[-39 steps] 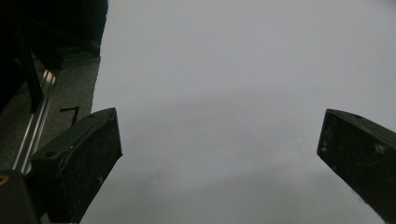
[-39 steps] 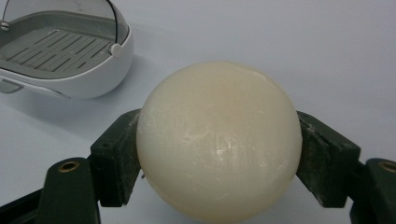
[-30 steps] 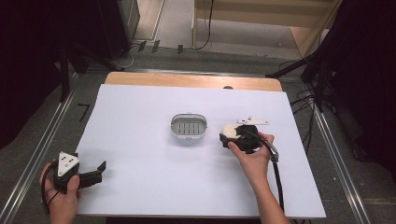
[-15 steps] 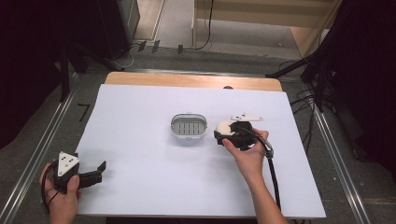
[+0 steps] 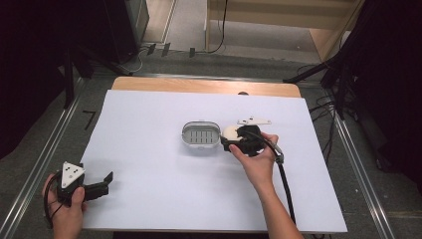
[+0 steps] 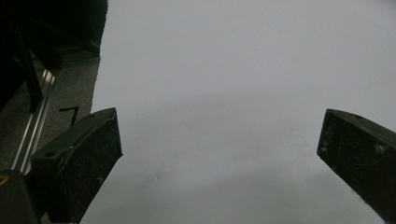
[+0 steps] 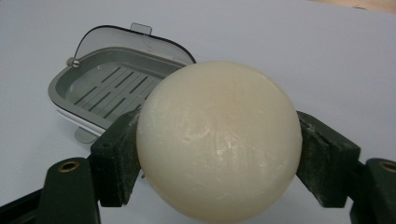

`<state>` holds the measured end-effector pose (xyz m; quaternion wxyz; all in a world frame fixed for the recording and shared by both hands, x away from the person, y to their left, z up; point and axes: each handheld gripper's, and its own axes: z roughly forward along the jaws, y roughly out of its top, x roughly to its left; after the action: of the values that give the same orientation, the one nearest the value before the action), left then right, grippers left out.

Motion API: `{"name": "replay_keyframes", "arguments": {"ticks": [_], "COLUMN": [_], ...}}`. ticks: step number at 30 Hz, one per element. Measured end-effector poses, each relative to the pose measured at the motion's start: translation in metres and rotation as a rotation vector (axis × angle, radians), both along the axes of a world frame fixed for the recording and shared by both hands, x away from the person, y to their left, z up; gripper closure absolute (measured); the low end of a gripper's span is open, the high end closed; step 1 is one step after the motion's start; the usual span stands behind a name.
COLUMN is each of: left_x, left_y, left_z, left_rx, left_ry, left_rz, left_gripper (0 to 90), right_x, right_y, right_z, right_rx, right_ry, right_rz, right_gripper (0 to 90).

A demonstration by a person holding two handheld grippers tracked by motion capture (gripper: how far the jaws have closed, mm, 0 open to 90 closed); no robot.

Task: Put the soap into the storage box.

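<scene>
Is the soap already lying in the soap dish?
No, the round cream soap is clamped in the right gripper, with the grey soap dish empty beyond it.

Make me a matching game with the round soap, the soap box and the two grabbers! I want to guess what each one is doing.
Things:
1. round soap
2. soap box
3. left gripper
4. right gripper

States:
A. open, nothing between its jaws
B. shut on the soap
C. cream-coloured, squeezed between two black jaws
D. grey, lid open, nothing inside

Pairs: 1-C, 2-D, 3-A, 4-B
</scene>
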<state>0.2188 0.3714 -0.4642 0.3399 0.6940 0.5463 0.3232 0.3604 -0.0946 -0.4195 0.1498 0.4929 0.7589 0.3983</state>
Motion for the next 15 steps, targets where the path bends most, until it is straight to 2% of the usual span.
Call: {"name": "replay_keyframes", "arguments": {"ticks": [15], "left_x": [0.0], "left_y": [0.0], "left_z": [0.0], "left_rx": [-0.002], "left_ry": [0.002], "left_rz": [-0.002], "left_gripper": [0.4], "right_x": [0.007], "right_y": [0.016], "right_z": [0.005], "right_rx": [0.018], "right_ry": [-0.002], "right_rz": [0.025], "right_gripper": [24.8]}}
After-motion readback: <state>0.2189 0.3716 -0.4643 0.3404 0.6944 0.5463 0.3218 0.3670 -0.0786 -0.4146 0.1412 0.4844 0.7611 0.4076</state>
